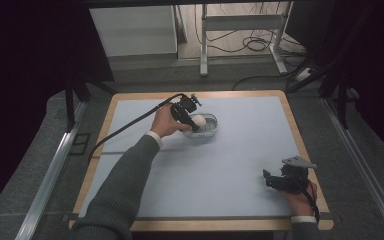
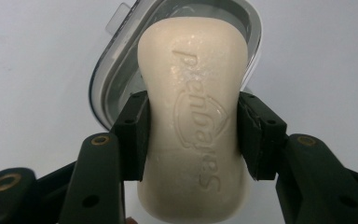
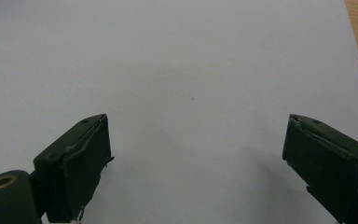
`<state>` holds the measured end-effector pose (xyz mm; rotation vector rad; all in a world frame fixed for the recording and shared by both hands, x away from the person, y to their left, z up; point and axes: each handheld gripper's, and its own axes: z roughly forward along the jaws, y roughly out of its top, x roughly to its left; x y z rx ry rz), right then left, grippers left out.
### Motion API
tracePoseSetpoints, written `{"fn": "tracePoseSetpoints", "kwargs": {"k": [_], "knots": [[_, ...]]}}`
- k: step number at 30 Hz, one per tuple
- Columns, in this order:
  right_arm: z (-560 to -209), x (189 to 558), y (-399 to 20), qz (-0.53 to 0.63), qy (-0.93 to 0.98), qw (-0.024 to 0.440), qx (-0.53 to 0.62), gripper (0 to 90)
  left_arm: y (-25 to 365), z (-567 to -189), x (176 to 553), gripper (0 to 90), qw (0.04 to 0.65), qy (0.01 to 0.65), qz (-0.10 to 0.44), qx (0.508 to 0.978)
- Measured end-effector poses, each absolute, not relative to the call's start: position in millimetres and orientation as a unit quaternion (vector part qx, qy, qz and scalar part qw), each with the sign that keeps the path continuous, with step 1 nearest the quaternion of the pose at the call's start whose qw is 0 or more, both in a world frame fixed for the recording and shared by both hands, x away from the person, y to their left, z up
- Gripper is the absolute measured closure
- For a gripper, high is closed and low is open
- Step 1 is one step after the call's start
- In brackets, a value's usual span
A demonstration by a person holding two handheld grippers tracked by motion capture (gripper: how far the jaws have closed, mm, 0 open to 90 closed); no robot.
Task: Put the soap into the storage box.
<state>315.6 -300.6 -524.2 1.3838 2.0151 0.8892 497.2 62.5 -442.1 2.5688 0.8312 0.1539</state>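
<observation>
soap bar [image 2: 193, 126] hiding most of clear dish [image 2: 116, 60], lettering partly unreadable

cream waxy embossed soap bar [image 2: 193, 126]: smooth, matt | clear plastic oval dish [image 2: 121, 56]: glossy | pale blue table mat [image 1: 240, 160]: matt | light wooden table edge [image 1: 307, 150]

I am wearing a grey knitted sleeve [image 1: 122, 182] with a white cuff [image 1: 154, 137] showing at each wrist. My left claw [image 2: 193, 135] is showing black jaws with brass-ringed screw holes, and a black cable [image 1: 125, 127] is trailing from it. My right claw [image 3: 198, 163] is carrying a grey three-cornered plate [image 1: 298, 162] on top.
</observation>
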Motion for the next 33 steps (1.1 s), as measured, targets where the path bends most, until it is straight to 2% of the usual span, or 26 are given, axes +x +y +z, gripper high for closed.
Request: {"fn": "tracePoseSetpoints", "kwargs": {"k": [12,15,19,33], "knots": [[-525.0,316.0,-302.0,0.327,0.747,0.268,0.512,7.3,54.4,-439.2,509.4,49.6,0.210,0.288,0.059,0.933],[-524.1,315.5,-301.8,0.327,0.746,0.269,0.514,7.3,50.3,-437.8,511.1,49.6,0.224,0.285,0.052,0.931],[-524.6,315.3,-302.1,0.326,0.746,0.271,0.514,7.3,42.5,-438.6,511.9,49.6,0.204,0.269,0.067,0.939],[-525.5,314.8,-304.4,0.323,0.746,0.271,0.515,7.3,34.0,-454.8,516.8,48.2,0.209,0.265,0.060,0.939]]}}
